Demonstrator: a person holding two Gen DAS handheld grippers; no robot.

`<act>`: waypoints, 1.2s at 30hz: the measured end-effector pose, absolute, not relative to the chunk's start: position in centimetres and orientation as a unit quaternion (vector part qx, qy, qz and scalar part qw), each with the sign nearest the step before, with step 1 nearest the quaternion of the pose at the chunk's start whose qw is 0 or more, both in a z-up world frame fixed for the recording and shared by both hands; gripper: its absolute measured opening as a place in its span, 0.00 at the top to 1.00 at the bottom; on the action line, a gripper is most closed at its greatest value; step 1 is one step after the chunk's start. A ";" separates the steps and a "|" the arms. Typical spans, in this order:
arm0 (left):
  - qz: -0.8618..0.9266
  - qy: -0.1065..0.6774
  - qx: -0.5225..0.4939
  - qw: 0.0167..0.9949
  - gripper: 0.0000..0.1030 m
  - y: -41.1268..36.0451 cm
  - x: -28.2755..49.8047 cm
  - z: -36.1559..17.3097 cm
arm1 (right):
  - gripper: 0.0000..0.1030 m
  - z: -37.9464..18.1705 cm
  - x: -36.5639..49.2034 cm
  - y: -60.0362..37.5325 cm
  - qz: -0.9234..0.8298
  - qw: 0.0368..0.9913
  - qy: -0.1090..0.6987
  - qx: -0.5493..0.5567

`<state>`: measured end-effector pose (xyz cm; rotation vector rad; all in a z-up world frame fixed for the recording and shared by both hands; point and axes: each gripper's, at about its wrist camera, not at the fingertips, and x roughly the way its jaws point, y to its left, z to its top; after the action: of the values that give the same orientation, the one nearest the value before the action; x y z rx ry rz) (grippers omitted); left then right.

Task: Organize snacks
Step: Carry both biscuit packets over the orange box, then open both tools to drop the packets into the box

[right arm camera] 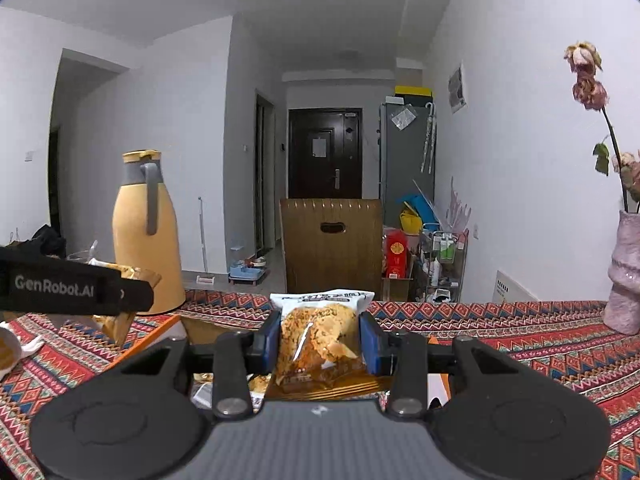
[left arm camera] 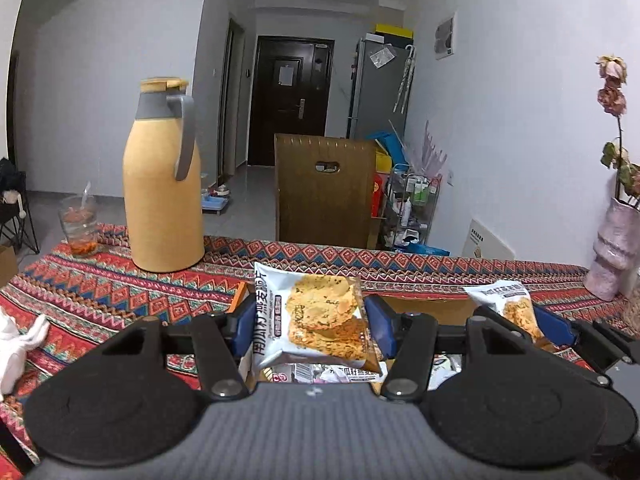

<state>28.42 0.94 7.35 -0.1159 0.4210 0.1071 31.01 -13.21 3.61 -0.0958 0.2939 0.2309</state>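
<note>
My left gripper point(left arm camera: 310, 322) is shut on a white snack packet point(left arm camera: 316, 314) printed with golden crisps, lifted above an open cardboard box point(left arm camera: 424, 306) that holds several more packets. At the right of the left wrist view, my right gripper point(left arm camera: 516, 322) holds a second packet point(left arm camera: 510, 302) of the same kind. In the right wrist view my right gripper point(right arm camera: 320, 344) is shut on that crisp packet point(right arm camera: 320, 336), its blue pads point(right arm camera: 370, 344) pressing both sides. The left gripper's black body point(right arm camera: 72, 290) crosses the left edge with its packet point(right arm camera: 120, 320) hanging below.
A tan thermos jug point(left arm camera: 162, 192) and a plastic cup point(left arm camera: 78, 226) with a red drink stand on the patterned tablecloth point(left arm camera: 100, 292) at the left. A pink vase point(left arm camera: 614, 248) with dried flowers stands at the right. A wooden chair back point(left arm camera: 324, 196) rises behind the table.
</note>
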 end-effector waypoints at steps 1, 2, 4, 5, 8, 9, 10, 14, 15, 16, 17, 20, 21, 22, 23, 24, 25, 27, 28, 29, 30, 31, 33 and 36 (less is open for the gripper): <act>0.054 0.208 -0.059 0.975 0.44 1.1 28.6 6.9 | 0.61 3.3 31.4 -13.3 0.114 0.982 0.146 -0.046; 0.055 0.206 -0.060 0.975 0.44 1.2 28.7 6.4 | 0.61 3.0 31.6 -13.3 0.115 0.982 0.146 -0.045; 0.054 0.205 -0.060 0.975 0.44 1.4 29.1 5.4 | 0.61 2.2 31.9 -13.6 0.117 0.981 0.150 -0.042; 0.051 0.210 -0.056 0.975 0.44 1.4 29.3 5.0 | 0.61 1.9 32.1 -13.7 0.120 0.980 0.154 -0.042; 0.045 0.221 -0.059 0.973 0.44 1.7 29.7 4.2 | 0.61 1.2 32.7 -13.8 0.125 0.978 0.165 -0.039; 0.042 0.222 -0.061 0.972 0.43 1.8 29.8 4.1 | 0.61 1.0 32.8 -13.8 0.125 0.977 0.168 -0.040; 0.041 0.224 -0.062 0.972 0.41 1.9 29.8 3.9 | 0.61 0.8 33.0 -13.8 0.125 0.976 0.172 -0.041; 0.040 0.223 -0.068 0.972 0.25 2.2 29.7 3.8 | 0.60 0.3 33.5 -13.8 0.122 0.974 0.189 -0.041; 0.038 0.223 -0.071 0.972 0.22 2.3 29.6 3.8 | 0.55 0.3 33.5 -13.9 0.118 0.974 0.190 -0.041; 0.039 0.220 -0.074 0.972 0.14 2.3 29.5 3.9 | 0.40 0.3 33.5 -14.0 0.116 0.974 0.192 -0.039; 0.043 0.217 -0.076 0.972 0.03 2.4 29.4 4.0 | 0.30 0.4 33.5 -14.2 0.110 0.974 0.193 -0.034; 0.049 0.213 -0.081 0.973 0.00 2.6 29.2 4.2 | 0.10 0.6 33.6 -14.7 0.093 0.978 0.185 -0.027; 0.049 0.215 -0.082 0.972 0.00 2.6 29.2 4.2 | 0.04 0.7 33.7 -14.8 0.090 0.978 0.187 -0.023; 0.051 0.216 -0.083 0.971 0.00 2.7 29.3 4.2 | 0.00 0.7 33.8 -15.0 0.088 0.978 0.189 -0.018; 0.053 0.219 -0.083 0.971 0.00 2.7 29.4 4.2 | 0.00 0.7 33.9 -15.1 0.086 0.978 0.191 -0.015; 0.054 0.221 -0.084 0.970 0.00 2.7 29.5 4.2 | 0.00 0.7 33.9 -15.1 0.086 0.978 0.192 -0.014; 0.055 0.222 -0.085 0.970 0.00 2.7 29.5 4.2 | 0.00 0.7 33.9 -15.1 0.086 0.977 0.192 -0.016; 0.057 0.223 -0.087 0.969 0.00 2.8 29.5 4.2 | 0.00 0.6 33.9 -15.1 0.087 0.977 0.193 -0.018; 0.057 0.222 -0.088 0.969 0.00 2.8 29.4 4.3 | 0.00 0.7 33.9 -15.1 0.088 0.977 0.193 -0.018; 0.057 0.221 -0.088 0.970 0.00 2.7 29.3 4.4 | 0.00 0.7 33.9 -15.1 0.088 0.977 0.193 -0.018; 0.056 0.219 -0.087 0.970 0.00 2.7 29.2 4.6 | 0.00 0.8 33.8 -15.1 0.088 0.977 0.192 -0.018; 0.056 0.217 -0.086 0.971 0.00 2.5 29.1 4.7 | 0.00 0.9 33.8 -15.1 0.087 0.977 0.192 -0.018; 0.058 0.213 -0.082 0.972 0.00 2.2 28.8 5.2 | 0.00 1.2 33.4 -15.1 0.086 0.978 0.189 -0.020; 0.062 0.207 -0.080 0.973 0.00 2.0 28.2 6.1 | 0.00 1.8 32.7 -15.0 0.083 0.980 0.181 -0.026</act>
<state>28.16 1.95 6.12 -0.1618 0.4172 0.1251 32.70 -14.95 1.84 -0.0529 0.3641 0.1663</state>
